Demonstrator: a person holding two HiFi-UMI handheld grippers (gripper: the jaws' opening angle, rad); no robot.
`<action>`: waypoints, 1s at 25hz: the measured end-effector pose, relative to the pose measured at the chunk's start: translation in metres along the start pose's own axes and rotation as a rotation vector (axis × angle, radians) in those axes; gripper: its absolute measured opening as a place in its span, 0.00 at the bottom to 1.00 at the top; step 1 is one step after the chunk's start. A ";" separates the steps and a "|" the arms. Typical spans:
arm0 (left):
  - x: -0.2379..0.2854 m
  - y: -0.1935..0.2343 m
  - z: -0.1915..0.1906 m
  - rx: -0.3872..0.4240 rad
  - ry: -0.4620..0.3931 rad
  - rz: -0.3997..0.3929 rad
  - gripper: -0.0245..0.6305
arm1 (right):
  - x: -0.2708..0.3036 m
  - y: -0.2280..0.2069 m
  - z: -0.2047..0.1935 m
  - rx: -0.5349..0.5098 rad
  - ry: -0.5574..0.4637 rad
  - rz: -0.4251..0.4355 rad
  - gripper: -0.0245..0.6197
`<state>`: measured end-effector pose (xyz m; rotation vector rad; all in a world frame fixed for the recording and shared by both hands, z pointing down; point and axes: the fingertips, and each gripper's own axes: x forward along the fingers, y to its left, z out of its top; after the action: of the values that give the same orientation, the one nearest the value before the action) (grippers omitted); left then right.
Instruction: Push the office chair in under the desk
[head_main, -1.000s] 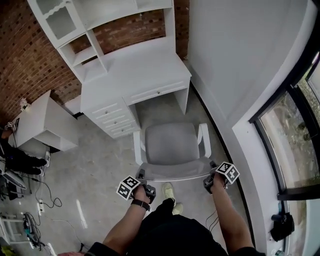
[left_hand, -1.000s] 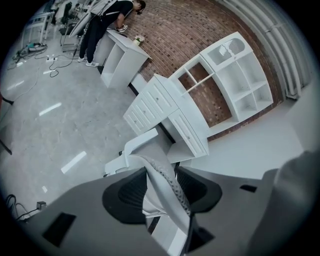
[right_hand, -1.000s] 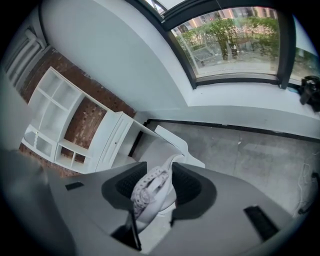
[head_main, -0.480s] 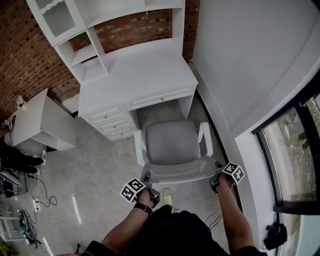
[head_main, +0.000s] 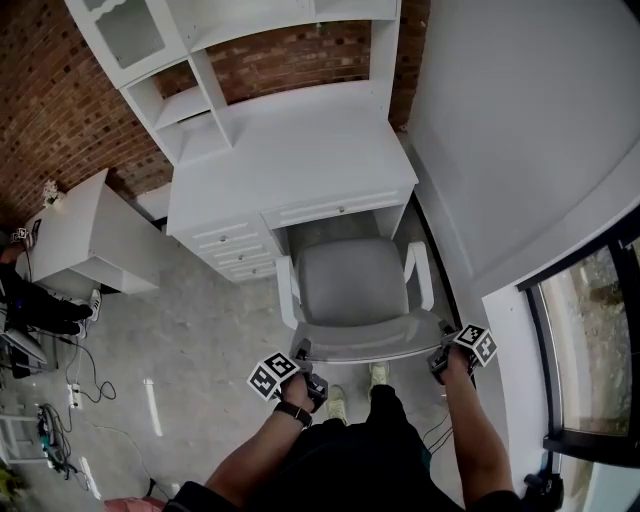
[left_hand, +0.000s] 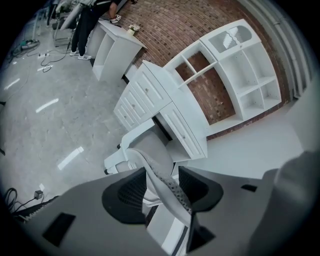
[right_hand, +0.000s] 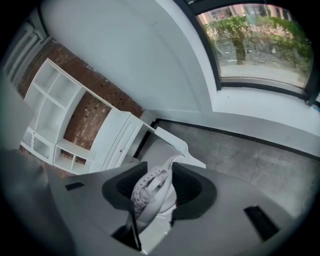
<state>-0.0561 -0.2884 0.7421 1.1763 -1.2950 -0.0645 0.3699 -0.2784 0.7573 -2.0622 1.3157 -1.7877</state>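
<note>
A grey office chair (head_main: 350, 282) with white armrests stands in front of the white desk (head_main: 290, 165), its seat front at the mouth of the kneehole (head_main: 340, 225). My left gripper (head_main: 303, 352) is shut on the left end of the backrest's top rim (head_main: 370, 347). Its jaws have eased a little wider within the last second, with the mesh rim (left_hand: 165, 185) still between the pads. My right gripper (head_main: 441, 332) is shut on the right end of the rim (right_hand: 150, 187). In both gripper views the rim runs slantwise between the jaws.
The desk has a drawer stack (head_main: 240, 250) at the left and a shelf hutch (head_main: 200, 60) against the brick wall. A white wall (head_main: 520, 150) and window (head_main: 600, 350) run close on the right. A low white cabinet (head_main: 85, 245), floor cables (head_main: 60, 400) and a standing person (head_main: 30, 310) are at the left.
The chair has rolled toward the desk with both grippers following on its backrest rim. The seat front now reaches the kneehole, and the person has stepped forward.
</note>
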 end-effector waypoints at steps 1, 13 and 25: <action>0.005 -0.005 0.004 -0.003 -0.006 -0.001 0.34 | 0.006 0.006 0.006 -0.011 0.008 0.003 0.26; 0.046 -0.031 0.034 -0.069 -0.025 0.031 0.33 | 0.066 0.055 0.045 -0.098 0.080 0.024 0.27; 0.075 -0.052 0.051 -0.096 -0.015 0.011 0.33 | 0.095 0.079 0.069 -0.127 0.113 0.040 0.28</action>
<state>-0.0392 -0.3910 0.7493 1.0883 -1.2972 -0.1260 0.3804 -0.4195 0.7618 -2.0064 1.5269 -1.8739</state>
